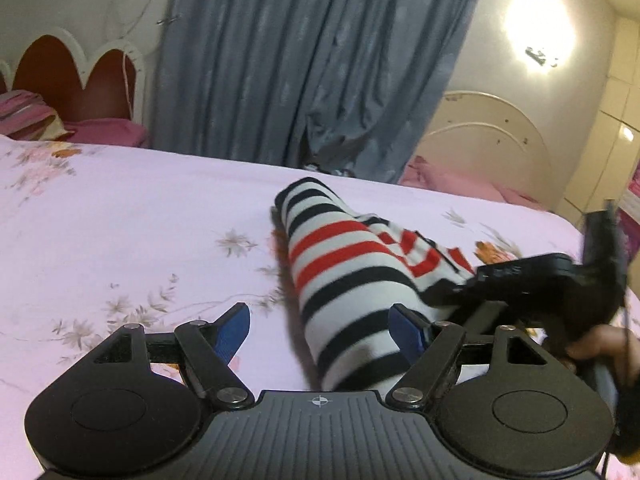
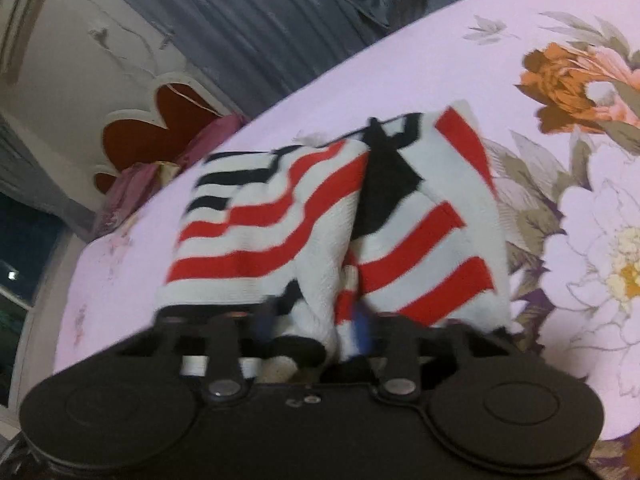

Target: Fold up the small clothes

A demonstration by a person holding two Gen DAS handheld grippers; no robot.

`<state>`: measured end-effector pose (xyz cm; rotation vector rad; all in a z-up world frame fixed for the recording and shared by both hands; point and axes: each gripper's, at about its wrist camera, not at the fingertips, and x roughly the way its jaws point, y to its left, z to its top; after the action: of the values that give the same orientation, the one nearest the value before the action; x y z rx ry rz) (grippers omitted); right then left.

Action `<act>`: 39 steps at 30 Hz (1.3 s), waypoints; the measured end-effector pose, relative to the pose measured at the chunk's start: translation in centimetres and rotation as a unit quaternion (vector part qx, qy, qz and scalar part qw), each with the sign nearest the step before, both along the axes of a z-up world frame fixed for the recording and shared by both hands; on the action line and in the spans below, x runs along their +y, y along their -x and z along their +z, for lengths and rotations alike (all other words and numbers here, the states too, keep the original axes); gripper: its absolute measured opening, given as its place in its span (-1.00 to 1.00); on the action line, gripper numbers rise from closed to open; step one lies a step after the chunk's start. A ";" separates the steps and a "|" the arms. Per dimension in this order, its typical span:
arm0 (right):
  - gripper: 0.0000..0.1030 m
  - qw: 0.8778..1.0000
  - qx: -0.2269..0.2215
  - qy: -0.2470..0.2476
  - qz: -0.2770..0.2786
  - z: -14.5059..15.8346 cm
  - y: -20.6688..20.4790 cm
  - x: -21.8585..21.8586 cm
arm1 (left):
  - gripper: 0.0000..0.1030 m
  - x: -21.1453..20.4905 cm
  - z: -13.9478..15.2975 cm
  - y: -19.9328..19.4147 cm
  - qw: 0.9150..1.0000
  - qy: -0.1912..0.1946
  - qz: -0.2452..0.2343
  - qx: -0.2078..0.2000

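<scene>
A small white garment with red and black stripes (image 1: 344, 268) lies bunched on the pink floral bed sheet (image 1: 120, 216). My left gripper (image 1: 320, 330) is open, its blue fingertips (image 1: 234, 330) spread apart just in front of the garment's near end. My right gripper (image 1: 460, 292) comes in from the right in the left wrist view and is shut on the garment's edge. In the right wrist view the striped garment (image 2: 280, 224) is pinched between the right gripper's (image 2: 316, 320) blue pads and drapes over them, hiding most of the fingers.
The bed sheet (image 2: 440, 60) has large printed flowers on the right. A grey-blue curtain (image 1: 304, 60) hangs behind the bed. A red and white headboard (image 1: 76, 68) and pink pillows (image 1: 28, 116) stand at the far left. A lit wall lamp (image 1: 536, 28) is upper right.
</scene>
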<state>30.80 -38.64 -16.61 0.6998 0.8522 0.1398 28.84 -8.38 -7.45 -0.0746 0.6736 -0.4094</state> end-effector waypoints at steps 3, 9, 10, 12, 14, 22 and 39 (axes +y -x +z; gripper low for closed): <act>-0.64 0.995 -0.056 0.085 0.005 2.3 1.0 1.0 | 0.47 -1.2 -0.7 -1.0 1.000 0.011 0.000 0.001; -0.64 0.974 -0.103 0.198 -0.041 4.6 3.8 -0.4 | 0.47 -4.2 -1.1 -1.9 0.999 0.027 -0.040 -0.004; -0.64 0.975 -0.092 0.196 -0.045 4.1 3.8 -0.8 | 0.47 -4.8 -1.5 -2.0 0.999 0.025 -0.048 0.000; -0.64 0.987 -0.040 0.155 -0.035 1.9 3.0 -2.0 | 0.46 -6.0 -2.5 -2.3 0.998 0.020 -0.062 0.018; -0.63 0.989 -0.025 0.134 -0.051 0.6 2.9 -2.8 | 0.47 -6.9 -3.6 -2.7 0.997 0.017 -0.069 0.042; -0.59 0.989 -0.016 0.131 -0.065 0.4 4.3 -3.2 | 0.54 -7.3 -6.1 -3.2 0.994 0.002 -0.072 0.079; -0.74 0.992 0.014 0.112 -0.058 0.3 11.4 -3.4 | 0.54 -7.4 -6.6 -3.3 0.992 -0.021 -0.093 0.084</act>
<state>19.40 -41.99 -16.27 0.5396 0.8374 -0.0701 32.16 -15.83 -14.06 -0.0064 0.8586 -0.5731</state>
